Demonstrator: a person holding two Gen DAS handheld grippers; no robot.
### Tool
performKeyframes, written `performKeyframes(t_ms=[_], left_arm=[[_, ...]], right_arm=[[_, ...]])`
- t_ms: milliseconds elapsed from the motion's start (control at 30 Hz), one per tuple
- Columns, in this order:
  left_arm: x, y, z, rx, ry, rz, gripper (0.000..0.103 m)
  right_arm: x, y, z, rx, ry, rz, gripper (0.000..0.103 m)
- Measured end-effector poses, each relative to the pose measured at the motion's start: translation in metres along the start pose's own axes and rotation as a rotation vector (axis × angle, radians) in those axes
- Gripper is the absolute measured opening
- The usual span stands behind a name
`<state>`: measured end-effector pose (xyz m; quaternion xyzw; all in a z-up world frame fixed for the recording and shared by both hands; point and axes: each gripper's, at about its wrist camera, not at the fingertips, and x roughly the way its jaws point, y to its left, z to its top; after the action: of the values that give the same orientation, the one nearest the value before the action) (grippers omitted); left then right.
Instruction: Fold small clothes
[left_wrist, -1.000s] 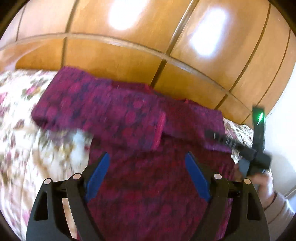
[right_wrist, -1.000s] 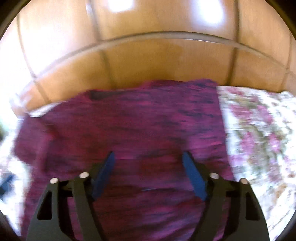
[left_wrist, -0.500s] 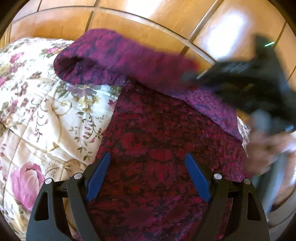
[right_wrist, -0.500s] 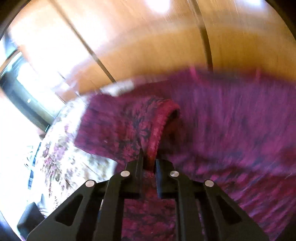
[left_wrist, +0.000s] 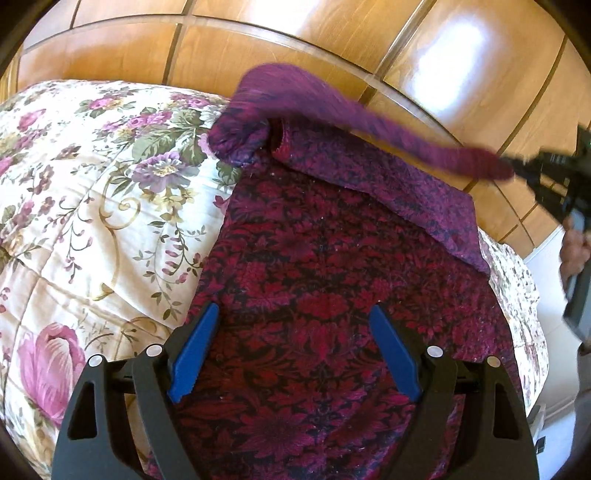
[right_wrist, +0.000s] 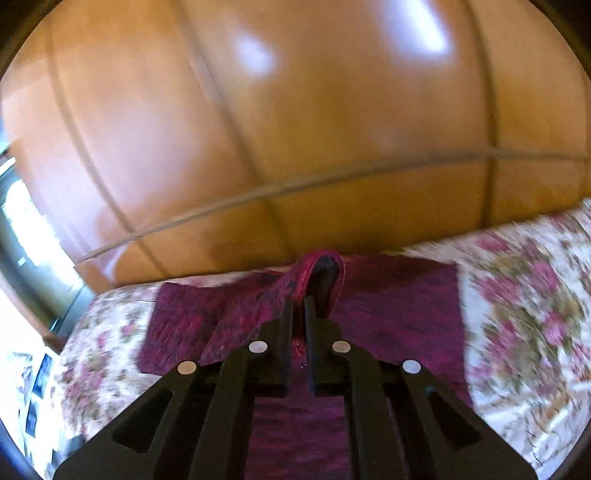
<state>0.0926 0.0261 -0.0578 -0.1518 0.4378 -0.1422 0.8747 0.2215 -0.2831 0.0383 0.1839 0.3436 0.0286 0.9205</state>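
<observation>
A small magenta and dark red patterned knit sweater (left_wrist: 332, 295) lies on a floral bedspread (left_wrist: 92, 221). My left gripper (left_wrist: 291, 347) is open, its blue pads low over the sweater's body, holding nothing. My right gripper (right_wrist: 299, 310) is shut on the cuff of the sweater's sleeve (right_wrist: 317, 269) and holds it lifted. In the left wrist view that sleeve (left_wrist: 369, 114) stretches in the air across the sweater's top to the right gripper (left_wrist: 517, 171) at the right edge.
A glossy wooden headboard (left_wrist: 295, 48) rises right behind the sweater. The bed's right edge (left_wrist: 524, 295) is near the sweater, with a white wall beyond. A window or dark furniture (right_wrist: 22, 236) is at the left.
My right gripper closed on the sleeve cuff and has pulled the sleeve up and across to the right. The left gripper shifted a little and stays open over the body.
</observation>
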Motion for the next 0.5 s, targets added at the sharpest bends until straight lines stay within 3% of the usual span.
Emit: performKeyframes(t_ms=[200, 300, 433, 467, 500], left_arm=[[0.002, -0.002, 0.0, 0.008, 0.003, 0.008, 0.082], [0.003, -0.003, 0.0, 0.018, 0.01, 0.017, 0.082], [-0.009, -0.007, 0.009, 0.005, 0.015, 0.001, 0.082], [-0.013, -0.006, 0.012, 0.001, 0.011, 0.001, 0.082], [-0.017, -0.004, 0.018, -0.003, 0.002, 0.006, 0.082]], right_arm=[[0.02, -0.077, -0.027, 0.153, 0.058, -0.157, 0.004], [0.037, -0.092, -0.043, 0.172, 0.109, -0.225, 0.004], [0.041, -0.098, -0.054, 0.149, 0.123, -0.247, 0.007], [0.037, -0.097, -0.053, 0.145, 0.115, -0.246, 0.013], [0.033, -0.097, -0.052, 0.144, 0.102, -0.25, 0.029]])
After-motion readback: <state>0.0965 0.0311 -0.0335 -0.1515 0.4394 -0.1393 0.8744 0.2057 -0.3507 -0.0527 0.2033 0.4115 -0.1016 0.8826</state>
